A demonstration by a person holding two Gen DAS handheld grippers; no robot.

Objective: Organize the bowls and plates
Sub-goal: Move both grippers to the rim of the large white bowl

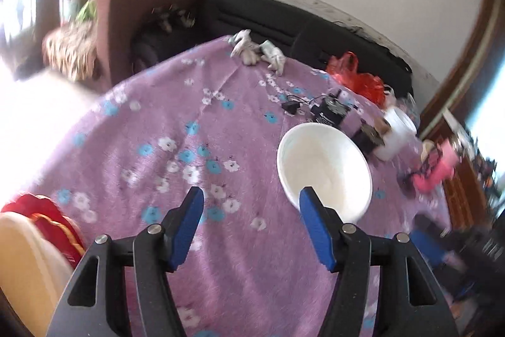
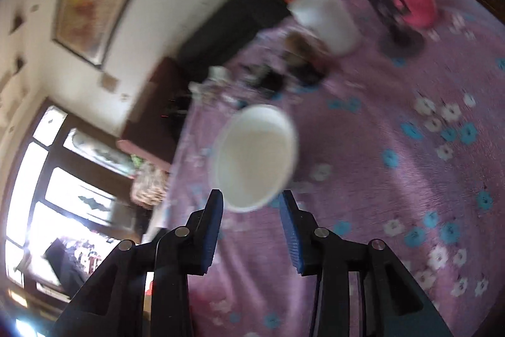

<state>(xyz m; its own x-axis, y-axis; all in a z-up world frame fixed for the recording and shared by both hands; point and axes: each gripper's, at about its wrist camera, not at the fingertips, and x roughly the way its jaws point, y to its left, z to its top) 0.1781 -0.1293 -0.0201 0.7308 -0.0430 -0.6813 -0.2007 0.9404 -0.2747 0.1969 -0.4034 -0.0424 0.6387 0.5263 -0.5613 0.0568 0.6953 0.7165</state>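
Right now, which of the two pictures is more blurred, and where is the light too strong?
Right wrist view: more blurred, the white bowl and the clutter behind it are smeared; the window at lower left is blown out. Left wrist view: the bowl is fairly sharp, blur grows toward the right edge, and glare whitens the left side.

Your bench carries a purple flowered cloth (image 1: pixel 195 128). Taking the white tub (image 1: pixel 396 133) as landmark: red bag (image 1: pixel 356 75) behind it, black charger and cable (image 1: pixel 326 112) just left, pink item (image 1: pixel 434 171) right, pale gloves (image 1: pixel 257 51) at the far edge.
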